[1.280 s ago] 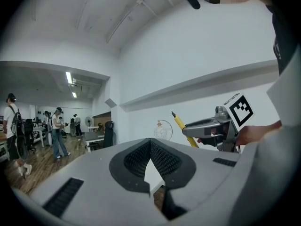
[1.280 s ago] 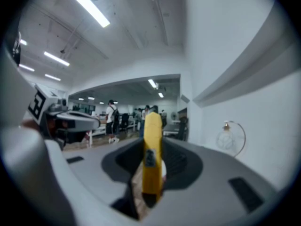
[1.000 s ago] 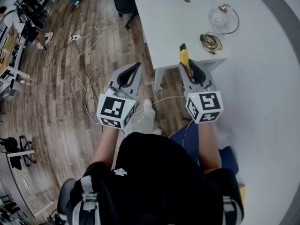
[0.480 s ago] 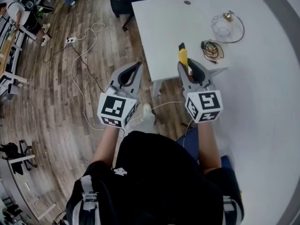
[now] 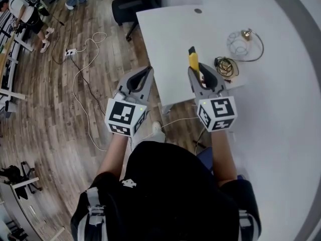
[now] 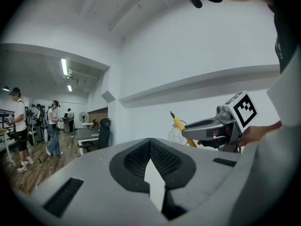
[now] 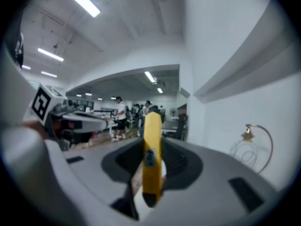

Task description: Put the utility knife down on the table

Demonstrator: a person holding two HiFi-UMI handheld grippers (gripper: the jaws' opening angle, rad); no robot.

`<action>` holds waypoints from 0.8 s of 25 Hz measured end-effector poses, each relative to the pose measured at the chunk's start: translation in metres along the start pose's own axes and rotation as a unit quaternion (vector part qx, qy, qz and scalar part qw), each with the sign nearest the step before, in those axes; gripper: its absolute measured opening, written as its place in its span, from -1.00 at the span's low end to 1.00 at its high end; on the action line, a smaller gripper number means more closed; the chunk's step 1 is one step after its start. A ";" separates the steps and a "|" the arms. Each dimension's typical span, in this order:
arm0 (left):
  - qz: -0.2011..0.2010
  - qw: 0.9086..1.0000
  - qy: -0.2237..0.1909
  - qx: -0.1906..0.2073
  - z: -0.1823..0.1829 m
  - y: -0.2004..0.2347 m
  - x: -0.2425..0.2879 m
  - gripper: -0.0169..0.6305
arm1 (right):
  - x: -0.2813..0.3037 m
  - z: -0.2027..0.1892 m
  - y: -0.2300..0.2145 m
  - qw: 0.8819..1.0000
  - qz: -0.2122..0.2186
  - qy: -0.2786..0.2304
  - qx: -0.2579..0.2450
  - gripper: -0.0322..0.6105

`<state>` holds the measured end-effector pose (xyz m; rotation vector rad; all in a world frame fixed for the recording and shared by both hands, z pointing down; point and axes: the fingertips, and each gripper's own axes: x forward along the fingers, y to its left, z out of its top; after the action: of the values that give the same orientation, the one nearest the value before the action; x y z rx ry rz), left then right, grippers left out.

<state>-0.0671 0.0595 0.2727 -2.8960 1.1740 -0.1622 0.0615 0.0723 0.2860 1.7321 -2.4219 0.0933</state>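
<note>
In the head view my right gripper (image 5: pixel 199 70) is shut on a yellow utility knife (image 5: pixel 193 61), whose black tip points away from me over the near part of the white table (image 5: pixel 168 36). The right gripper view shows the knife (image 7: pixel 152 131) standing upright between the jaws of that gripper (image 7: pixel 154 147). My left gripper (image 5: pixel 148 70) hangs beside the table's near left corner, its jaw tips together with nothing in them. In the left gripper view the left gripper (image 6: pixel 150 140) is held level, and the knife (image 6: pixel 180 127) shows to its right.
A dark coiled cable (image 5: pixel 225 67) and a clear wire loop with a brass fitting (image 5: pixel 241 40) lie on the table's right side. A black office chair (image 5: pixel 131 4) stands behind the table. White cables (image 5: pixel 83 69) trail over the wooden floor. People (image 5: pixel 27 19) stand at the far left.
Both grippers have moved forward toward the table. The knife now reaches over the tabletop instead of hanging before its near edge. Neither grip has changed.
</note>
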 end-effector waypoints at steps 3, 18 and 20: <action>-0.004 1.000 0.000 -0.004 0.002 0.020 0.016 -0.90 | 0.023 0.008 -0.007 1.000 -0.004 0.001 -0.001 -0.47; -0.010 0.999 0.018 -0.030 0.001 0.112 0.079 -0.90 | 0.130 0.024 -0.025 0.999 -0.005 0.032 0.000 -0.47; -0.013 0.999 0.023 -0.031 -0.003 0.113 0.085 -0.90 | 0.135 0.019 -0.029 0.999 -0.005 0.035 0.002 -0.47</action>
<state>-0.0857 -0.0806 0.2782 -2.9773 1.1693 -0.1979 0.0442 -0.0663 0.2883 1.7125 -2.3648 0.1567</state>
